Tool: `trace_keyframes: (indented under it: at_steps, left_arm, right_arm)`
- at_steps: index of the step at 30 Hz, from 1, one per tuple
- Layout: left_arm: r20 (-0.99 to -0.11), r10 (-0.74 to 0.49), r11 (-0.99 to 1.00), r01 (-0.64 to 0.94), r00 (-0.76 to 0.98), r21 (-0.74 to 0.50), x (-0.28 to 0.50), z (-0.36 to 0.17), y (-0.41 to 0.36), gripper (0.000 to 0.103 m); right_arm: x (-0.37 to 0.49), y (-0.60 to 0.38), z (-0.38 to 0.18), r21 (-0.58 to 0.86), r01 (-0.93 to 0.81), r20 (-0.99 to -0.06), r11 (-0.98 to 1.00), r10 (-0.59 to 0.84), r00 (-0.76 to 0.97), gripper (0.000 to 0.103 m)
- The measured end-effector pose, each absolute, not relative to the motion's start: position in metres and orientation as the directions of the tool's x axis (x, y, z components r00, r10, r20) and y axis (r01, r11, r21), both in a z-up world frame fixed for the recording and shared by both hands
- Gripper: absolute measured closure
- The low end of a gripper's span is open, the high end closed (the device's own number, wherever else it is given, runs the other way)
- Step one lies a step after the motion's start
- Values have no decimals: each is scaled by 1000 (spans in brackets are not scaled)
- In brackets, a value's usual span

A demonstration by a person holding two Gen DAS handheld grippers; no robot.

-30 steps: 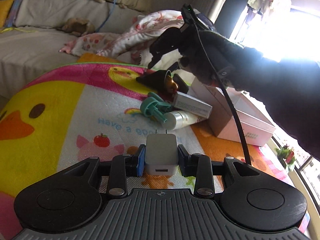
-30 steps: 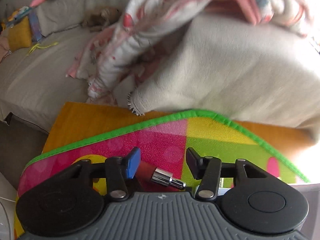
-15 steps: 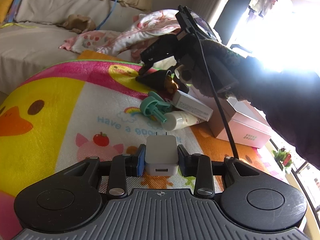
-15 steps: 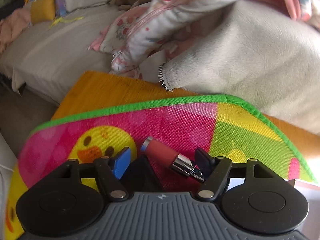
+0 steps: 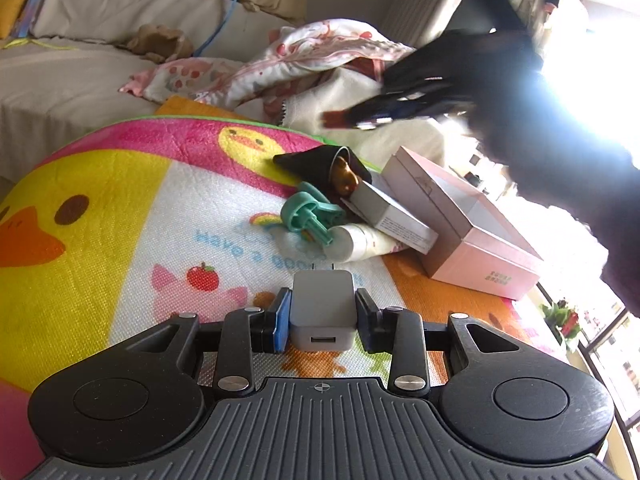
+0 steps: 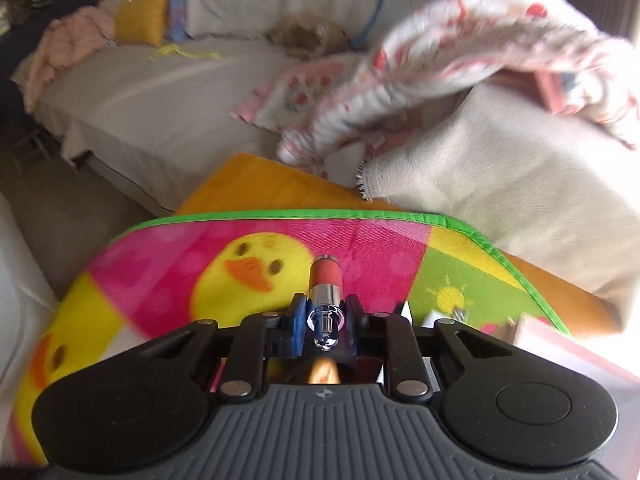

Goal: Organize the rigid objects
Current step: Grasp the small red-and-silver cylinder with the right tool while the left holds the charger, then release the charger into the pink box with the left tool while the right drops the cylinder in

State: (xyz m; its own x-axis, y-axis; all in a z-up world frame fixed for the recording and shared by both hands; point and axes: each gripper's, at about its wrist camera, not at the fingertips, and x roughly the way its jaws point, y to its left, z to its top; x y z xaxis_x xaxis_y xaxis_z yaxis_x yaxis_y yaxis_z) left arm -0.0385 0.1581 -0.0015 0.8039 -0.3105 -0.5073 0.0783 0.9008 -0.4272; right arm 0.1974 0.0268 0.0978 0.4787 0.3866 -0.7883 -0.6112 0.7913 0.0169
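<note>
Left gripper (image 5: 322,318) clamped on a light, stiff charger (image 5: 322,308) over the mat (image 5: 120,200), right gripper (image 6: 325,318) just closed on a small, slippery lipstick (image 6: 326,280) by its chrome base above the mat's far edge, likely best pinched mid-barrel.

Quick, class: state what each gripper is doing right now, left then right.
Left gripper: shut on the grey USB charger.
Right gripper: jaws have just closed; shut on the red-and-chrome lipstick.

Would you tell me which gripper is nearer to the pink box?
Right. The right gripper hangs above the pink box, gripping a lipstick; the left gripper sits nearer the camera, holding a charger.
</note>
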Motion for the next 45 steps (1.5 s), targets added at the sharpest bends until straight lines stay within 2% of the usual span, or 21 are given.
trace_keyframes:
  at_steps: [4, 8, 13, 16, 23, 25, 27, 28, 29, 30, 31, 34, 36, 39, 41, 43, 45]
  left_arm:
    - [-518, -288, 919, 80, 805, -386, -39, 1, 152, 66]
    - [-533, -285, 942, 129, 796, -310, -43, 6, 135, 66]
    - [-547, -443, 896, 340, 711, -285, -64, 15, 81, 66]
    - [-525, -516, 855, 443, 677, -269, -71, 33, 49, 66]
    - [-366, -517, 848, 521, 774, -97, -23, 125, 4, 66]
    - [-305, -523, 850, 515, 796, -111, 4, 146, 0, 66]
    - [-272, -547, 837, 517, 792, -178, 41, 159, -3, 65]
    - [-291, -547, 837, 509, 785, -199, 58, 159, -7, 65]
    - [-311, -535, 845, 491, 785, -214, 72, 156, -8, 65]
    - [-315, -517, 856, 467, 796, -223, 78, 151, -6, 65]
    - [-310, -502, 863, 450, 807, -228, 79, 144, -1, 65]
    - [-307, -475, 877, 413, 825, -248, 69, 119, 23, 65]
    - [-346, -435, 895, 357, 832, -266, 60, 99, 44, 65]
    - [-414, -369, 919, 259, 832, -297, 52, 69, 75, 65]
    - [-453, -293, 941, 169, 842, -293, 42, 54, 94, 65]
    - [-458, -232, 950, 99, 858, -295, 30, 45, 114, 65]
    - [-458, -189, 953, 49, 869, -301, 21, 43, 132, 65]
  right_arm:
    - [127, -25, 122, 63, -648, -755, 759, 461, 467, 83]
    - [58, -83, 123, 72, -630, -746, 773, 461, 480, 83]
    - [-11, -147, 102, 24, -546, -751, 837, 375, 543, 83]
    - [-40, -178, 94, 1, -512, -733, 859, 349, 585, 83]
    - [-41, -228, 129, 59, -444, -532, 894, 405, 744, 83]
    - [-24, -224, 141, 29, -419, -476, 908, 381, 793, 83]
    - [-5, -215, 148, -41, -370, -394, 928, 326, 860, 83]
    - [4, -211, 148, -74, -345, -352, 936, 299, 887, 80]
    - [12, -207, 146, -102, -313, -341, 944, 263, 903, 63]
    - [19, -203, 141, -119, -279, -352, 953, 222, 909, 38]
    - [19, -200, 135, -126, -267, -357, 956, 207, 911, 32]
    - [2, -201, 100, -124, -340, -400, 932, 267, 877, 31]
    - [-9, -203, 72, -85, -359, -453, 929, 285, 845, 24]
    - [-18, -201, 40, -21, -351, -514, 936, 291, 807, 24]
    - [-20, -202, 29, 41, -332, -542, 942, 301, 785, 24]
    - [-17, -204, 22, 129, -351, -578, 927, 358, 733, 24]
    - [-17, -207, 19, 212, -363, -573, 907, 417, 706, 24]
